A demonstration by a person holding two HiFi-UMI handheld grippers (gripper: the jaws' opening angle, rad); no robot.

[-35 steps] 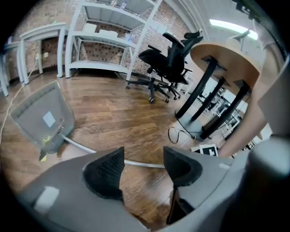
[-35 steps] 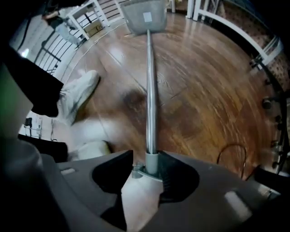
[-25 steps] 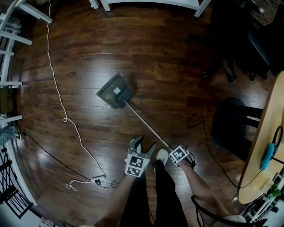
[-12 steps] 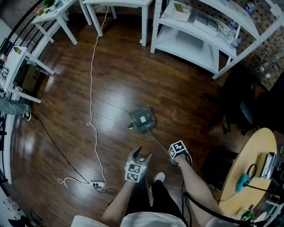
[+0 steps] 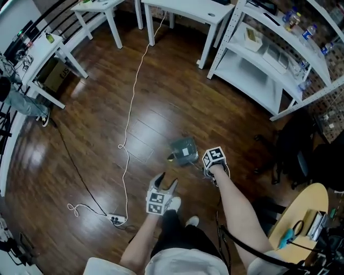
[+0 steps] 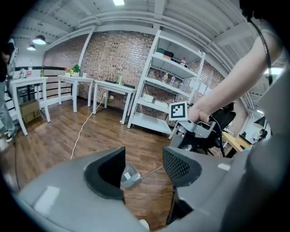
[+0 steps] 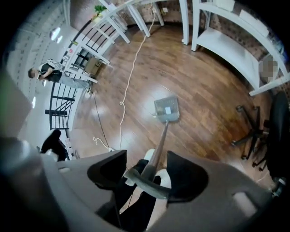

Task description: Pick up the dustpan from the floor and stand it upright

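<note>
The grey dustpan [image 5: 184,150] stands with its pan on the wooden floor and its long handle [image 7: 159,140] rising up toward me. My right gripper [image 5: 210,167] is over the handle's top and points steeply down. Its jaws are opening, with the handle's grip [image 7: 146,182] lying loosely between them. My left gripper [image 5: 167,181] hangs open beside it to the left, nothing between its fingers. In the left gripper view the pan [image 6: 130,174] shows far off through the gap, and the right gripper [image 6: 195,129] is at the right.
A white cable [image 5: 131,102] runs across the floor to a power strip [image 5: 115,218] at my left. White tables [image 5: 183,8] and shelving [image 5: 269,59] line the far side. A black office chair [image 5: 301,156] and a round wooden table [image 5: 301,225] stand at the right. My feet [image 5: 174,203] are below the grippers.
Both grippers have risen with me as I stood up, and the view has widened. The dustpan's handle went from slanting low to upright. The right jaws have come apart on the handle's end.
</note>
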